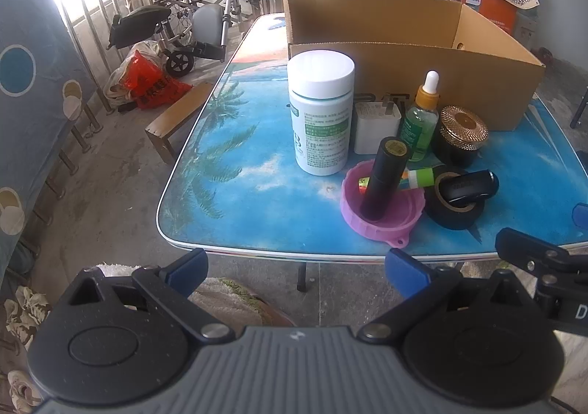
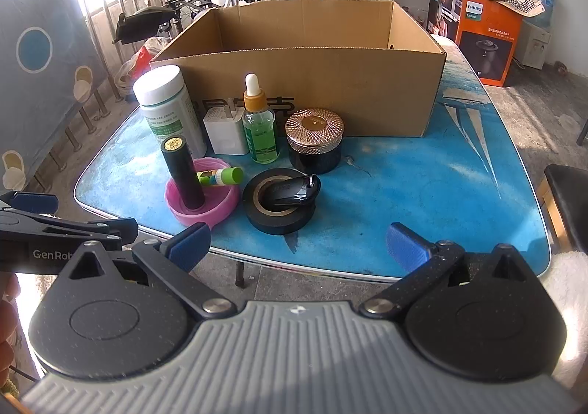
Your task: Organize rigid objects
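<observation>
An open cardboard box (image 2: pixel 330 90) stands on the blue table (image 2: pixel 422 193). In front of it stand a white pill bottle (image 2: pixel 167 109), a white charger (image 2: pixel 225 132), a green dropper bottle (image 2: pixel 261 131) and a black jar with a gold lid (image 2: pixel 315 142). Nearer are a pink lid (image 2: pixel 217 208) holding a black tube (image 2: pixel 182 171) and a green glue stick (image 2: pixel 224 175), and a black tape roll (image 2: pixel 279 219) with a black key fob (image 2: pixel 294 189) on it. My left gripper (image 1: pixel 296 272) and right gripper (image 2: pixel 297 241) are open and empty, short of the table's near edge.
A wheelchair (image 1: pixel 191 20) and red bags (image 1: pixel 147 83) stand on the floor to the left. An orange Philips box (image 2: pixel 485 42) stands at the back right. A wooden bench (image 1: pixel 176 120) sits beside the table's left edge. A black stool (image 2: pixel 566 200) is at the right.
</observation>
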Demonstrator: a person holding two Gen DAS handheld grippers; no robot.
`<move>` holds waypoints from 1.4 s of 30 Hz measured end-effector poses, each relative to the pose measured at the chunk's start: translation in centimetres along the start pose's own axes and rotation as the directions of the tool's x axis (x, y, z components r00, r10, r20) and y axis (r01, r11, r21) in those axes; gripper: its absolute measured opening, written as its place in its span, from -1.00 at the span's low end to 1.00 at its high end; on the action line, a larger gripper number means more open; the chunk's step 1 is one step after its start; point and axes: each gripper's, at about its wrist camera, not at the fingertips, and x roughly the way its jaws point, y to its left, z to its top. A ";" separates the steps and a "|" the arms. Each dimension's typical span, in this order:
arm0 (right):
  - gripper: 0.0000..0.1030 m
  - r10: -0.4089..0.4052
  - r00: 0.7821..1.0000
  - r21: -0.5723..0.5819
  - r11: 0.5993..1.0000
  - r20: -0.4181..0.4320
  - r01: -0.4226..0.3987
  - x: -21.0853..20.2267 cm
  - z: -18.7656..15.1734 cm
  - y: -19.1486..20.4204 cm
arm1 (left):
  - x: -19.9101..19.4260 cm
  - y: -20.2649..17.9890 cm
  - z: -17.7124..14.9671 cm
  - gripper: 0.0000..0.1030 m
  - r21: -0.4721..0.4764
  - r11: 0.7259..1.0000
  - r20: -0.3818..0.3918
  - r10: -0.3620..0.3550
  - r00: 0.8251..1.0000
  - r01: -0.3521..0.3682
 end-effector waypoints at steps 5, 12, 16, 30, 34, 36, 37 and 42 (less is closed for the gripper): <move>0.98 -0.002 1.000 0.001 1.000 0.001 0.002 0.0 0.0 0.0 | 0.0 0.0 0.0 0.99 0.001 1.000 0.000 0.000 1.000 0.000; 0.98 -0.006 1.000 0.008 1.000 -0.001 0.006 0.2 0.1 -0.2 | 0.1 0.0 0.1 0.99 0.005 1.000 -0.002 -0.001 1.000 0.001; 0.98 -0.007 1.000 0.008 1.000 -0.001 0.007 0.2 0.2 -0.2 | 0.1 0.0 0.1 0.99 0.005 1.000 -0.002 0.000 1.000 0.000; 0.98 -0.020 1.000 0.013 1.000 -0.002 0.020 1.0 1.0 -0.3 | 0.8 0.1 0.9 0.99 0.015 1.000 -0.014 -0.001 1.000 0.001; 0.98 -0.025 1.000 0.003 1.000 -0.004 0.025 1.3 1.2 -0.2 | 1.1 0.2 1.2 0.99 0.014 1.000 -0.018 -0.002 1.000 0.002; 0.98 -0.025 1.000 0.000 1.000 -0.002 0.025 1.5 1.3 -0.1 | 1.2 0.2 1.2 0.99 0.014 1.000 -0.021 -0.002 1.000 0.002; 0.98 -0.025 1.000 -0.001 1.000 -0.002 0.025 1.5 1.4 -0.1 | 1.3 0.3 1.3 0.99 0.014 1.000 -0.023 -0.003 1.000 0.003; 0.98 -0.025 1.000 -0.001 1.000 -0.005 0.025 2.0 1.8 -0.1 | 1.9 0.4 1.5 0.99 0.012 1.000 -0.034 -0.006 0.999 0.006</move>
